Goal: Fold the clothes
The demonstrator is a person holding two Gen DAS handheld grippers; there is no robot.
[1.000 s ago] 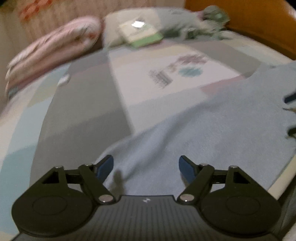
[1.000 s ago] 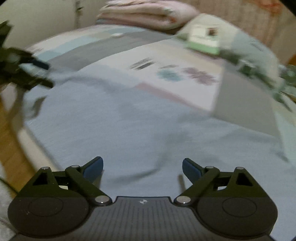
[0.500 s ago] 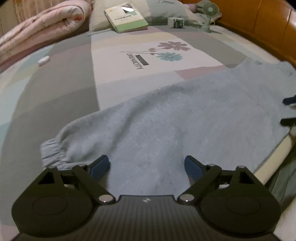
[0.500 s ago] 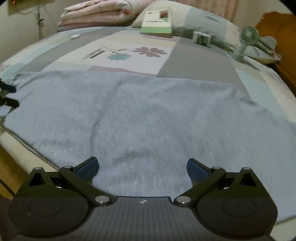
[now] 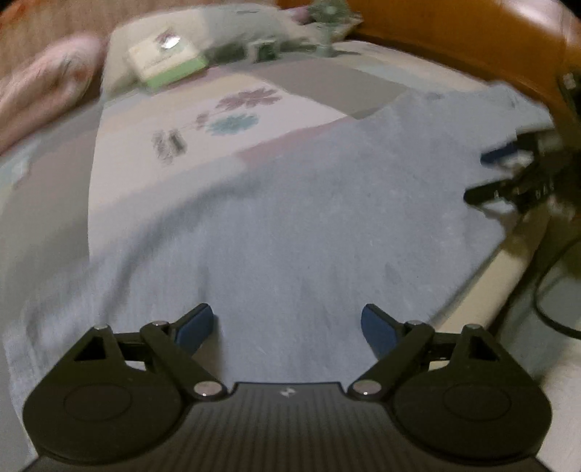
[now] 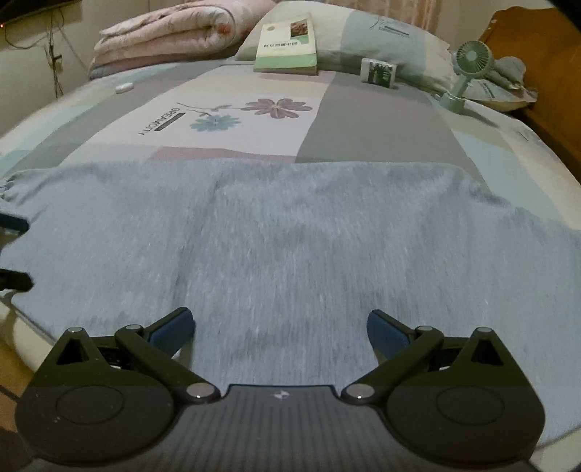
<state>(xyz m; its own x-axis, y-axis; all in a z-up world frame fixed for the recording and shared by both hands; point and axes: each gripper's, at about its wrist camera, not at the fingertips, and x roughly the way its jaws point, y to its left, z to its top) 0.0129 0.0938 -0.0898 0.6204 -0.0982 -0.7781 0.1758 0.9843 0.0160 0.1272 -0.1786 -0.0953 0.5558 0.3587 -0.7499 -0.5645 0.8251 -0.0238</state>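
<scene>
A light blue fleece garment lies spread flat along the near edge of a bed. My left gripper hovers open over its near edge, nothing between the blue pads. My right gripper is open too, low over the cloth's near part. An elastic cuff shows at the garment's far left end in the right wrist view. The right gripper's fingers appear at the right edge of the left wrist view, and the left gripper's fingers at the left edge of the right wrist view.
A patchwork bedspread with flower print covers the bed. At the head lie a pillow, a green book, a small box, a green hand fan and a rolled pink quilt. A wooden headboard stands at the right.
The left wrist view has swung right and blurred, and the cuff has left its frame. The right gripper has moved left along the garment, and its view now faces the bedspread squarely. Both stay open.
</scene>
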